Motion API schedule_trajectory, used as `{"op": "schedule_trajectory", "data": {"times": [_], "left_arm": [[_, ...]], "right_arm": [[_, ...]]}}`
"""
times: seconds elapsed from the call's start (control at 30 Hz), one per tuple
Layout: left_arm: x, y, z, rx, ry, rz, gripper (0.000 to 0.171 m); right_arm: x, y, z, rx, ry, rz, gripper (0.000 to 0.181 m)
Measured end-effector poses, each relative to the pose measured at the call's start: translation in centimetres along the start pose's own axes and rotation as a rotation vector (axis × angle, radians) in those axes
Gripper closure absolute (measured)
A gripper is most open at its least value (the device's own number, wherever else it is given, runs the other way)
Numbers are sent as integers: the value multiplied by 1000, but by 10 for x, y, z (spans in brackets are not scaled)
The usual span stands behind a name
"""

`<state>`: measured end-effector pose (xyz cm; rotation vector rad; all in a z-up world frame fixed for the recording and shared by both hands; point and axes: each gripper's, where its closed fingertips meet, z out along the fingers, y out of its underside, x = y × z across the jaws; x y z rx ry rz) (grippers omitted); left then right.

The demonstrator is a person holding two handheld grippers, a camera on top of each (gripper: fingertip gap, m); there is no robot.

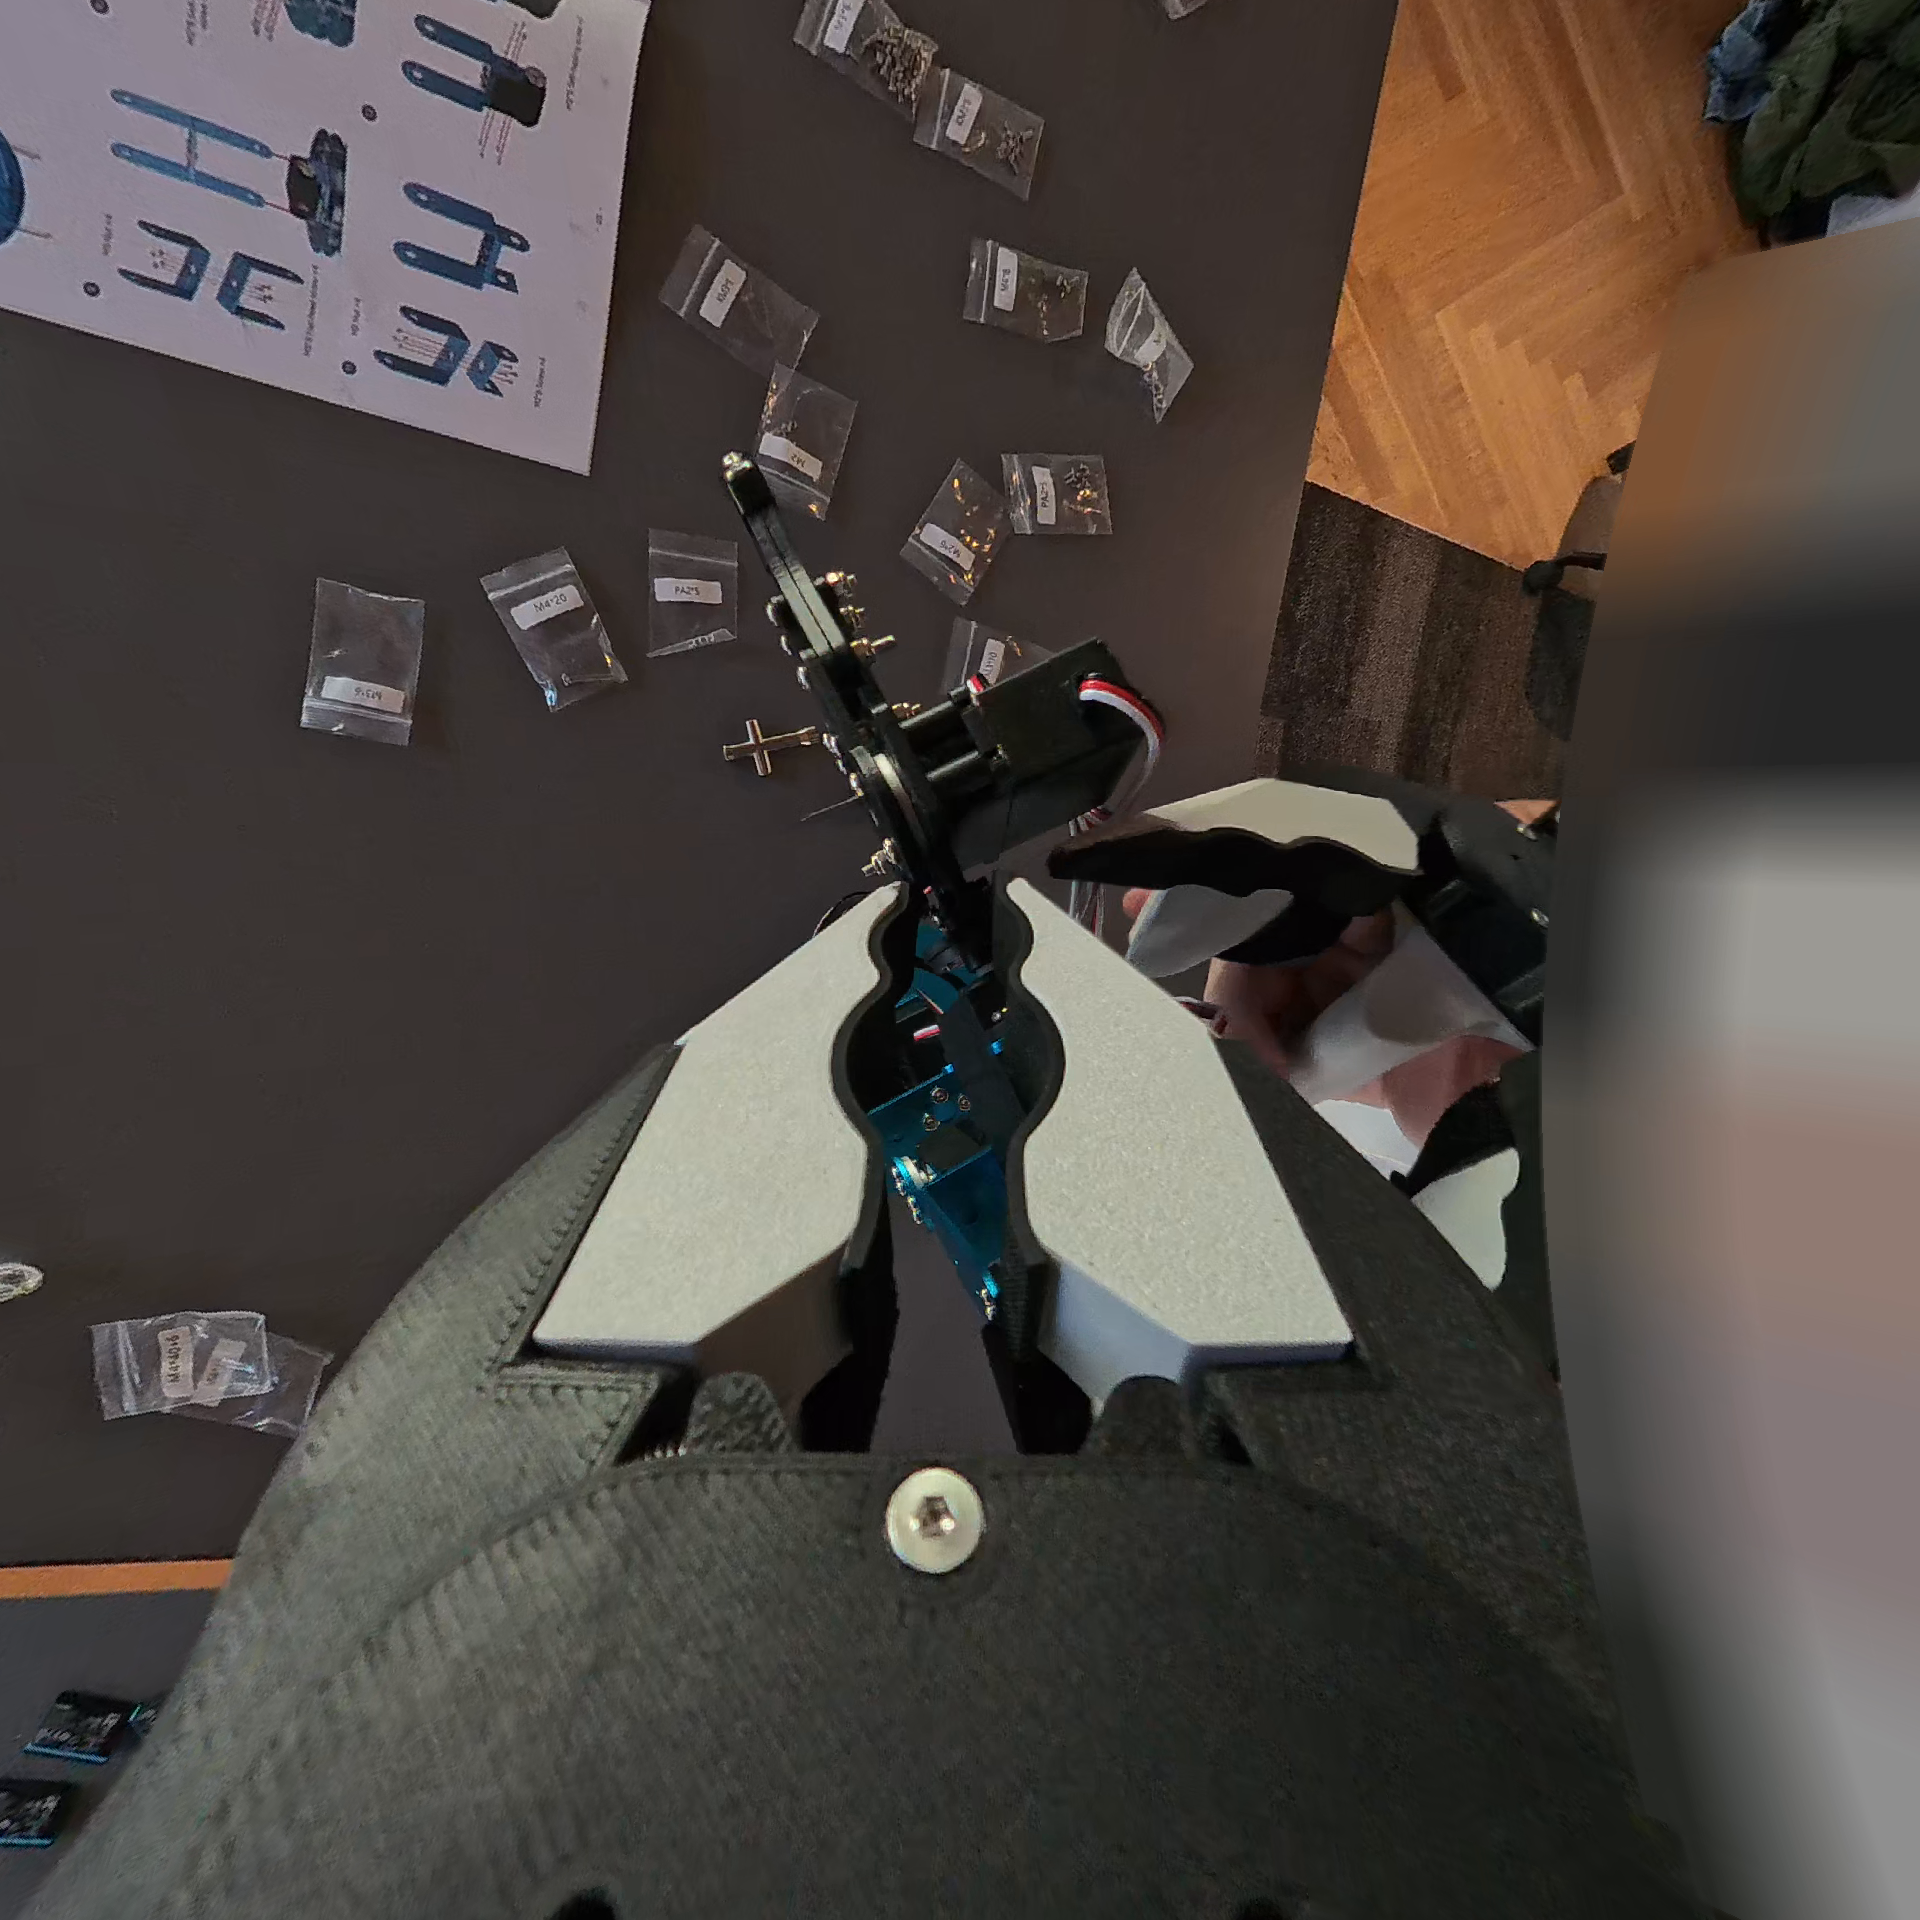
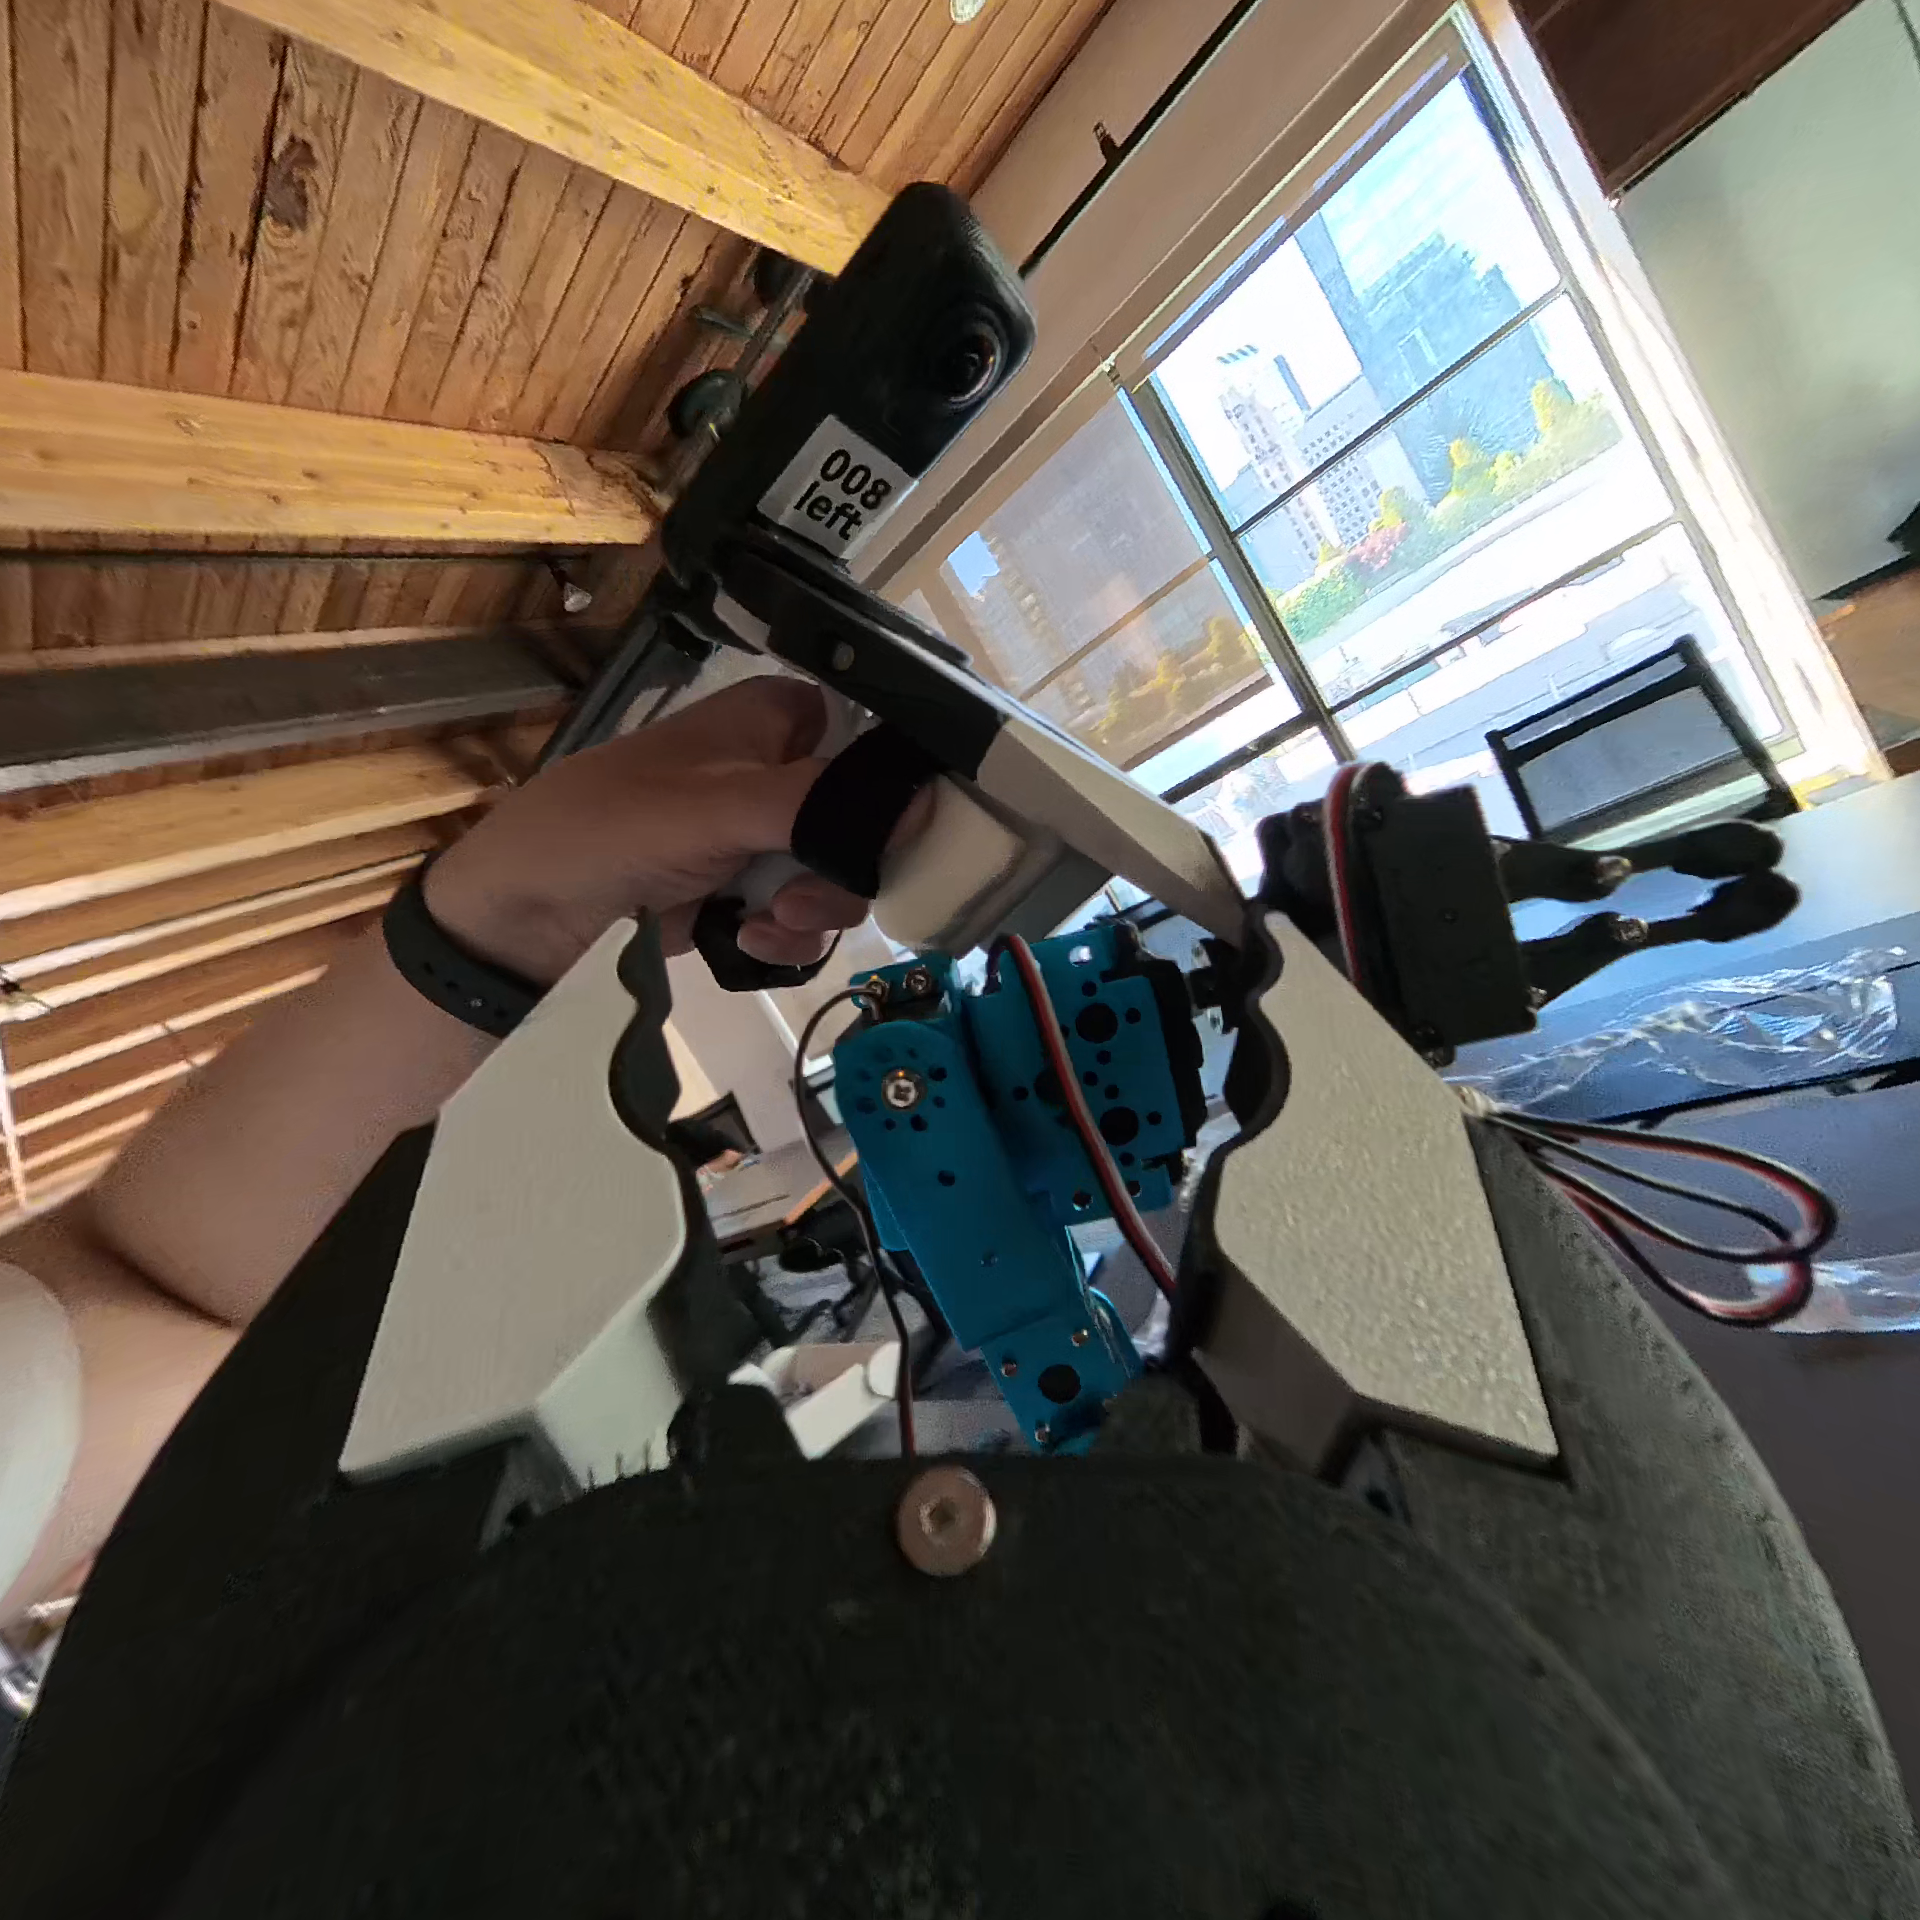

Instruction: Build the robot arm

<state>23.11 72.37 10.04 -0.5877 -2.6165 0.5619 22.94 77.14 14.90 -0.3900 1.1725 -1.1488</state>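
The left hand-held gripper (image 1: 951, 914) is pinched on a small robot-arm assembly (image 1: 940, 1132) of blue metal brackets, which sits in the narrow gap between its two white fingers (image 1: 748, 1164). Beyond the fingertips the assembly carries a black servo (image 1: 1039, 738) with red, white and black wires, and a thin black claw (image 1: 800, 613) studded with screws that sticks out over the dark surface (image 1: 260, 935).

The right hand-held gripper (image 2: 945, 956) has its jaws spread wide on either side of the same blue assembly (image 2: 997, 1122); whether either finger touches it cannot be told. In the left wrist view it (image 1: 1164, 883) sits just beside the servo.

On the surface lie many small clear bags of screws (image 1: 551, 623), scattered around its middle, and a printed instruction sheet (image 1: 312, 197) lies at one corner. A small metal cross-shaped tool (image 1: 767, 744) lies near the claw. A person's hand (image 2: 665, 821) with a dark wristband grips the left tool's handle.
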Motion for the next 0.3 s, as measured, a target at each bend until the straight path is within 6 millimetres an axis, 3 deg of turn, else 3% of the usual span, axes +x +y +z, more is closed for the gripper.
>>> {"op": "schedule_trajectory", "data": {"times": [0.2, 0.3], "left_arm": [[0, 0, 0, -3, -13, -1, 159], [0, 0, 0, -3, -19, -2, 158]], "right_arm": [[5, 20, 7, -131, 61, -86, 70], [8, 19, 6, -121, 94, -164, 68]]}}
